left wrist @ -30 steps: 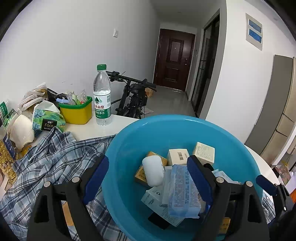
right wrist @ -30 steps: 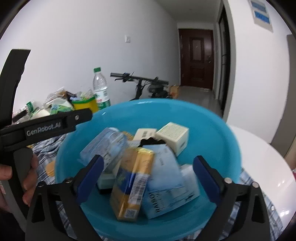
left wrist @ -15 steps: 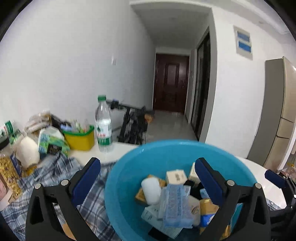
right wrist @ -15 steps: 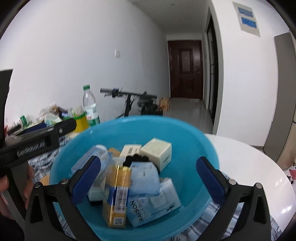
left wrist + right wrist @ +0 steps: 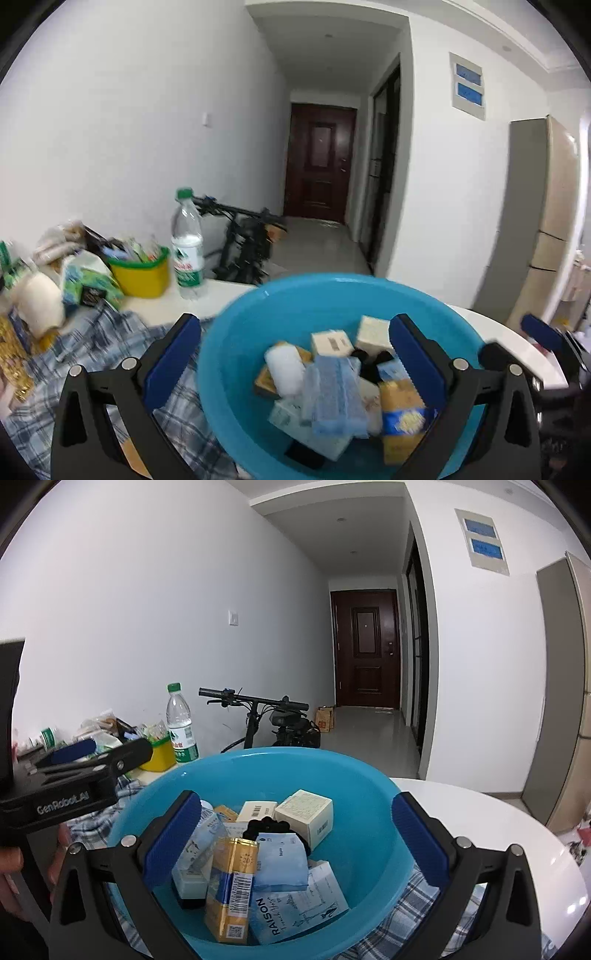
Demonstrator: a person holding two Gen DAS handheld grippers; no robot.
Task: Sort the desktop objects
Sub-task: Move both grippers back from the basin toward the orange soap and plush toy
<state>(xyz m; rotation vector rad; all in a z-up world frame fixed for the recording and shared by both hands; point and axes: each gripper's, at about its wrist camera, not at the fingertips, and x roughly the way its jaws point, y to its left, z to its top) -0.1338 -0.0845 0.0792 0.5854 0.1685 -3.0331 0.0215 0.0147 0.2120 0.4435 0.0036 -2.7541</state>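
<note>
A blue plastic basin (image 5: 236,332) (image 5: 362,812) sits on a plaid cloth and holds several small items. Among them are a white box (image 5: 304,814), a yellow-and-blue box (image 5: 231,886), a RAISON packet (image 5: 295,912), a blue packet (image 5: 334,395) and a white soap-like block (image 5: 286,369). My left gripper (image 5: 293,354) is open wide at the basin's left rim, one finger outside it, nothing between the pads. Over the basin's near side my right gripper (image 5: 295,830) is also open and holds nothing. The left gripper's body (image 5: 74,797) shows at the left of the right wrist view, in a person's hand.
A water bottle (image 5: 188,251), a yellow bin (image 5: 142,271) of small things, a tissue pack (image 5: 88,284) and snack bags crowd the back left. The plaid cloth (image 5: 92,350) covers the white round table (image 5: 498,830). A bicycle (image 5: 266,720) stands beyond the table.
Both grippers have drawn back and tilted up from the basin, so more of the room shows. The left gripper's jaws have spread wider. The basin's contents lie as before.
</note>
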